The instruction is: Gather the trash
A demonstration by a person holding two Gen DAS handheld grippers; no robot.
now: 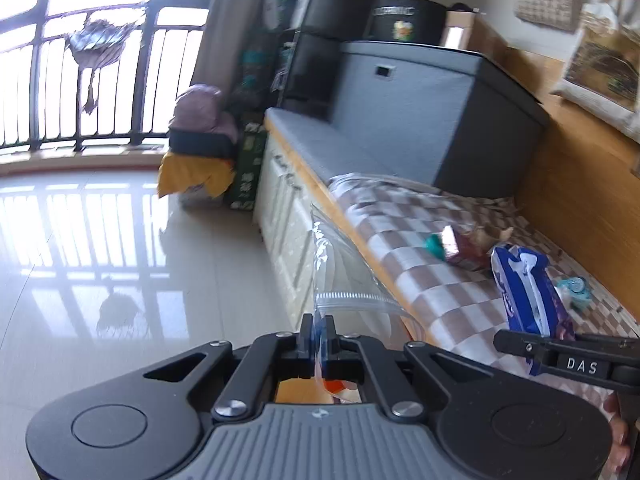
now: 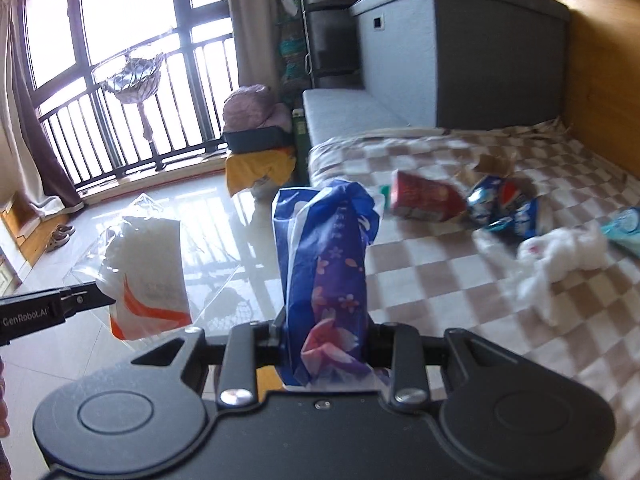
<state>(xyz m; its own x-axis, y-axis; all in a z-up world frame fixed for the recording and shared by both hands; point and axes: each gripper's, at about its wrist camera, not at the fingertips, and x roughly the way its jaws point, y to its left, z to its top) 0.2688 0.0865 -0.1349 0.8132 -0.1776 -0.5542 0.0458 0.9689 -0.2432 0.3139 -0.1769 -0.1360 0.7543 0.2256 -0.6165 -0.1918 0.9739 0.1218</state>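
Observation:
My left gripper (image 1: 319,334) is shut on the zip edge of a clear plastic bag (image 1: 348,276), held over the floor beside the bench; the bag (image 2: 136,264) holds a white and orange wrapper (image 2: 150,280). My right gripper (image 2: 324,344) is shut on a blue and purple flowered packet (image 2: 326,264), also seen in the left wrist view (image 1: 528,292), held above the checked cloth's edge. On the cloth lie a red wrapper (image 2: 424,196), blue wrappers (image 2: 504,204), a white crumpled tissue (image 2: 560,256) and a teal packet (image 2: 624,228).
A brown and white checked cloth (image 2: 460,300) covers a low wooden bench with white drawers (image 1: 288,216). A grey box (image 1: 432,108) stands at its far end. Piled bags (image 2: 258,140) sit on the glossy tiled floor (image 1: 100,260) near the barred window.

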